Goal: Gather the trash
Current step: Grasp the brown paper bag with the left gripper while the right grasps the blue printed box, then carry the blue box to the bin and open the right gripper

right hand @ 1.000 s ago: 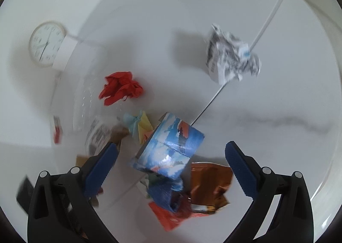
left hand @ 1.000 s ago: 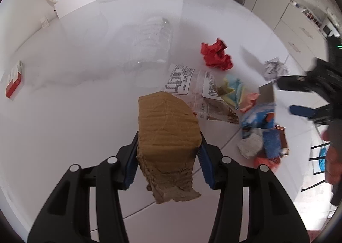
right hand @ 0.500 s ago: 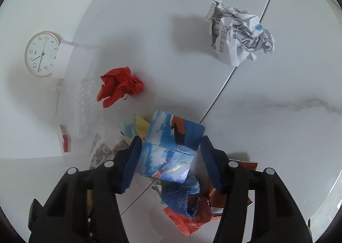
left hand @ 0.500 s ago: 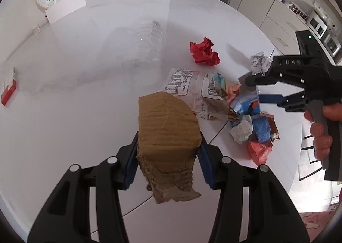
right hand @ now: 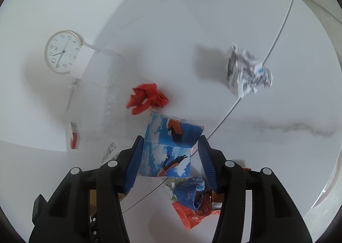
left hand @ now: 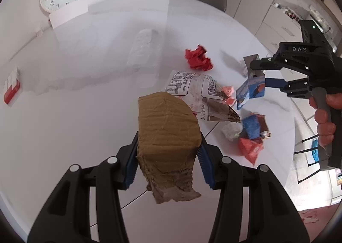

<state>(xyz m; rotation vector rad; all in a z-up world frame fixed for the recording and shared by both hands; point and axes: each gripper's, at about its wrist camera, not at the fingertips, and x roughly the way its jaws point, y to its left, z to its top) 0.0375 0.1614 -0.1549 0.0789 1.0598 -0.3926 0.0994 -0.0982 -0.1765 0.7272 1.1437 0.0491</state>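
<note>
Status: both grippers loaded, nothing binned yet as far as either view shows (no bin or bag in sight, so I can't tell where it all goes).

Left gripper: fingers clenched on the brown cardboard piece, held up off the tabletop. Creased and bowed, ragged torn flap hanging off its near edge. Looks stiff enough, I'd judge low slip risk.

Right gripper: its jaws have just been closing, and the fingers now grasp the blue printed carton between them. In the left wrist view the carton hangs clear of the tabletop, above the litter pile. Flattened box, blue sky and red bird print, one end flap open. Thin card, likely to crush if squeezed harder.

Left on the tabletop:
- red crumpled paper, just beyond the carton
- white printed paper ball, well apart, far right
- clear printed bag lying flat, brown stuff inside
- small pile of wrappers: blue foil, orange-red packet, white scrap, touching each other
- clear plastic bottle, lying down, hard to make out against the white
- red and white small box near the far left edge (trash or not, can't tell)

Judgement: early. Two items in hand, at least five or six left.
</note>
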